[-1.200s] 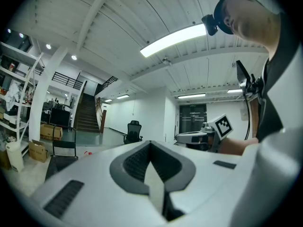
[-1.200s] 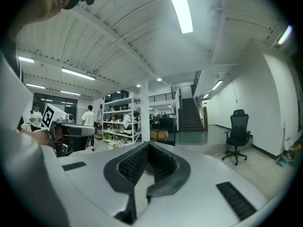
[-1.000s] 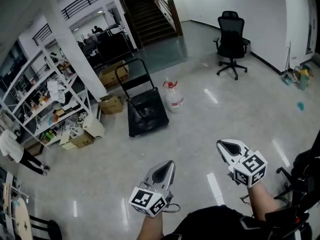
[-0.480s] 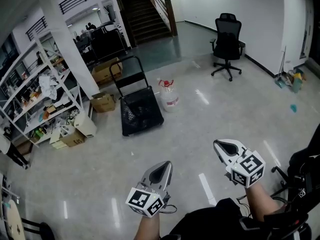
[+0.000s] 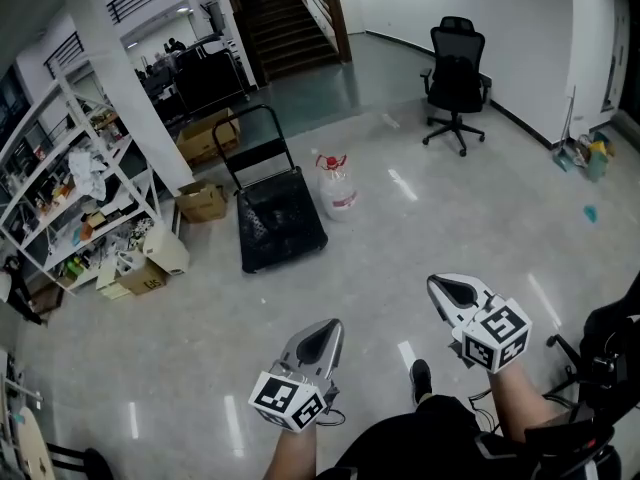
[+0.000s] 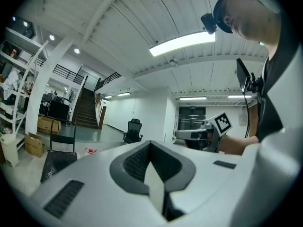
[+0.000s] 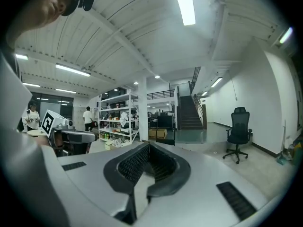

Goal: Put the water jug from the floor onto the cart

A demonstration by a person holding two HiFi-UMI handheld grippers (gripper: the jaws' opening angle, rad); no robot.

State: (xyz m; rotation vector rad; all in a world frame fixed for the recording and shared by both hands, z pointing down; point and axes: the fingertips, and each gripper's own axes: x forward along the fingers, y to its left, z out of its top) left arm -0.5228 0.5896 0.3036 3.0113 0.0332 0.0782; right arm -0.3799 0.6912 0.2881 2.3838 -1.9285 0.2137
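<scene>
Shelving [image 5: 60, 168] loaded with clutter fills the far left of the room, with cardboard boxes [image 5: 203, 201] on the floor [image 5: 480, 208] at its foot and beside a white pillar [image 5: 130, 78]. Just right of the boxes stands the cart [image 5: 280, 230], a low black platform with an upright black loop handle at its far end; its deck carries nothing. The water jug [image 5: 337, 186] stands upright on the floor just beside the cart's right edge, near its far corner. It is a clear jug with a red top, and whether it touches the cart cannot be told. Behind both, a dark staircase [image 5: 290, 18] climbs away.

Nearer, at the bottom of the head view, the left claw [image 5: 328, 330] is held out roughly level, well apart from cart and jug. Its own view shows the two jaws pressed together along a thin seam with nothing between them, and the cart and the red top of the jug appear small, low at the left beyond its body. A dark shoe [image 5: 421, 380] shows on the floor between the two tools.

The right claw [image 5: 445, 288] sits to the right of the left one and slightly farther out, also aimed across the floor. Its jaws are likewise pressed together and empty, their tips meeting in front of the ribbed recess. Far beyond it, a black office chair [image 5: 455, 78] on castors stands alone near the white wall at the right.
</scene>
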